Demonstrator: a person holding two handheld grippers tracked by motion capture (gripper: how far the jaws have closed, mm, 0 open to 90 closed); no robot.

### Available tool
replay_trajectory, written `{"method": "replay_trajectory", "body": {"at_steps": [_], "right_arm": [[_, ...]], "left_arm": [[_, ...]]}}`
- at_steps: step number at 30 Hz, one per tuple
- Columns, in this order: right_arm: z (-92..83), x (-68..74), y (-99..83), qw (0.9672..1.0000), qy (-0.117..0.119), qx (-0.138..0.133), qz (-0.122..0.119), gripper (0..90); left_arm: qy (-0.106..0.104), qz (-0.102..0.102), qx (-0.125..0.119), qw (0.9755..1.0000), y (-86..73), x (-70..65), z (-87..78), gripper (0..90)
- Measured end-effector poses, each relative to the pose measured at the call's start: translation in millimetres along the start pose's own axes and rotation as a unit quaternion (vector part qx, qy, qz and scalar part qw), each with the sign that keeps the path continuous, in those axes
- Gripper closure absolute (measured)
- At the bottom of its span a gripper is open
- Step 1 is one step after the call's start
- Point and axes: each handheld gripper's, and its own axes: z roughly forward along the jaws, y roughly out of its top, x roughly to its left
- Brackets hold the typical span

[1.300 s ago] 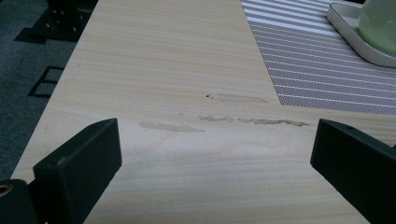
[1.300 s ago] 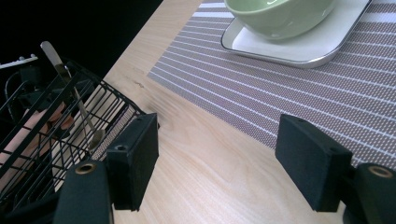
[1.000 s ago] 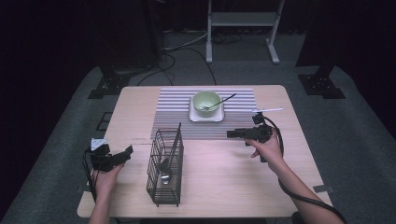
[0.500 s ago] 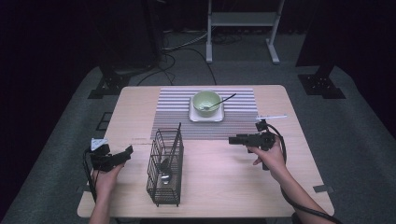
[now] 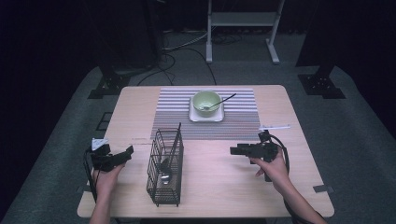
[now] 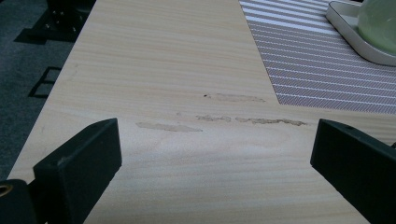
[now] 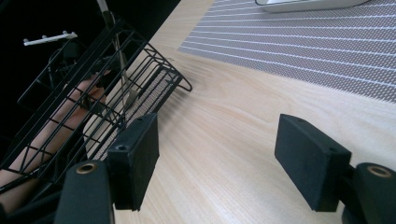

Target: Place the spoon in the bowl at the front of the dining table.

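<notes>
Wire basket [image 5: 164, 169] w/ a spoon [image 5: 164, 171] inside stands near-centre on table [image 5: 219, 186], btw both grippers. Left gripper [image 5: 122, 155] & right gripper [image 5: 235, 150]: jaws apart, nothing in them. Farther off, green bowl [image 5: 207, 101] on striped mat [image 5: 243, 122].

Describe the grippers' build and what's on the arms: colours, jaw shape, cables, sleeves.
Both are black handheld units. The left gripper carries a pale grey three-cornered plate on top; the right gripper trails a black cable looping behind the hand. In the gripper views the jaws are flat, matte black rectangular blocks, with brass-coloured rings at their mounts. Forearms are bare as far as the frames reach, no sleeves or gloves.
</notes>
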Motion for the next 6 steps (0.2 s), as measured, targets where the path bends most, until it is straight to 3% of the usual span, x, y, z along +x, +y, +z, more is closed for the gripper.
{"method": "replay_trajectory", "body": {"at_steps": [6], "right_arm": [[3.2,-4.3,-14.9,0.9996,0.027,-0.005,0.008,29.4]], "left_arm": [[-0.004,-0.005,0.0,1.0,0.2,1.2,0.6,0.8]]}}
